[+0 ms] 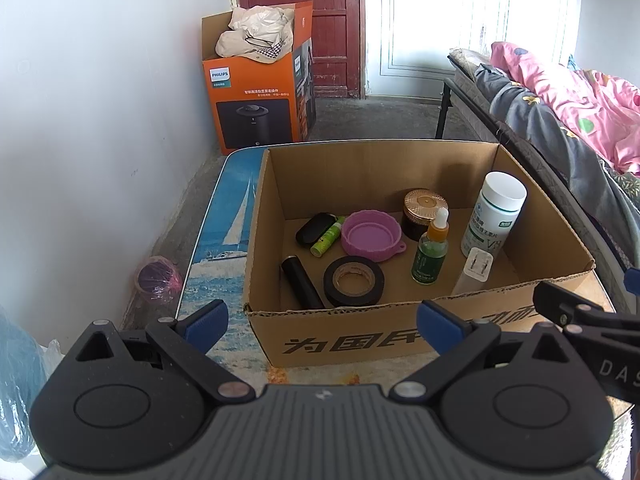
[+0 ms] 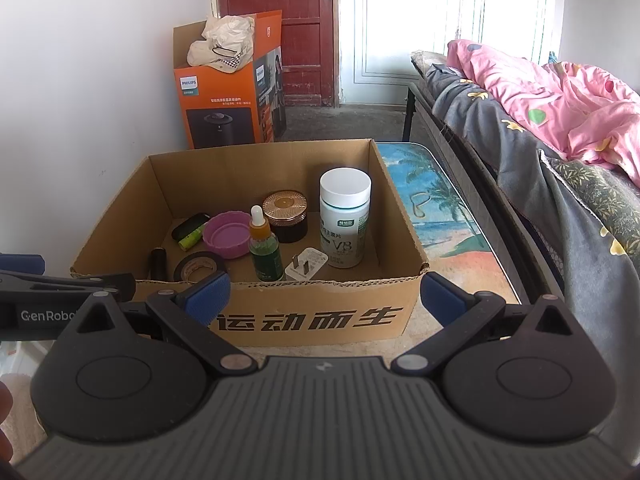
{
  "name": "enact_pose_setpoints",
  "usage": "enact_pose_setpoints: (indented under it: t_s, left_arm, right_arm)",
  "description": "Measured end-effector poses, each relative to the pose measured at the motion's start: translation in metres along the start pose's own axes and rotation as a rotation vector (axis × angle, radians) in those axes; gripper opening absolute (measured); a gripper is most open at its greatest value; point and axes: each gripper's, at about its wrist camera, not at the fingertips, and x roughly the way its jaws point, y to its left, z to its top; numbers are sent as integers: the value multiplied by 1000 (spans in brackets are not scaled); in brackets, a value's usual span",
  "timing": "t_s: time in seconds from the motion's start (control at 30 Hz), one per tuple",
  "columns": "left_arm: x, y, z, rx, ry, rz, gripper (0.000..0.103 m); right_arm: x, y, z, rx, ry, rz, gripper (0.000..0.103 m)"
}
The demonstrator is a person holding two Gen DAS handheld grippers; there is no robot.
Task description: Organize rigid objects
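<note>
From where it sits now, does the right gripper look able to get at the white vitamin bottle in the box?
Probably yes. The right gripper is open, empty and just outside the cardboard box, whose top is open. The white vitamin bottle stands upright; only the white charger plug lies close by its base.

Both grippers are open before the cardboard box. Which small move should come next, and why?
Probably none into the box: both the left gripper and the right gripper are open and empty, and every small item visible already sits inside the cardboard box. Draw back.
</note>
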Motion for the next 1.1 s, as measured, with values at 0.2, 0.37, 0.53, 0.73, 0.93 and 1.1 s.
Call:
enact_pose_setpoints:
  t_s: [0.2,0.37,0.53,0.73,0.93,1.1]
  left_arm:
    - [0,0,0,-1,0,0,101]
    - [0,1,2,-3,1,-1,101]
    - [0,1,2,-3,2,-1,101]
    - [0,1,2,-4,2,-1,101]
    - [0,1,2,-4,4,-1,101]
    - [0,1,1,-4,4,0,101]
  right_arm:
    - [-3,0,2,-1,1,0,102]
    - [-4,1,3,-2,1,0,102]
    - [-4,1,4,-3,2,0,102]
    - [-4,1,4,-3,2,0,102]
    - [-5,-1,6,-4,4,1,102]
    - [-5,-3,7,-3,4,2,102]
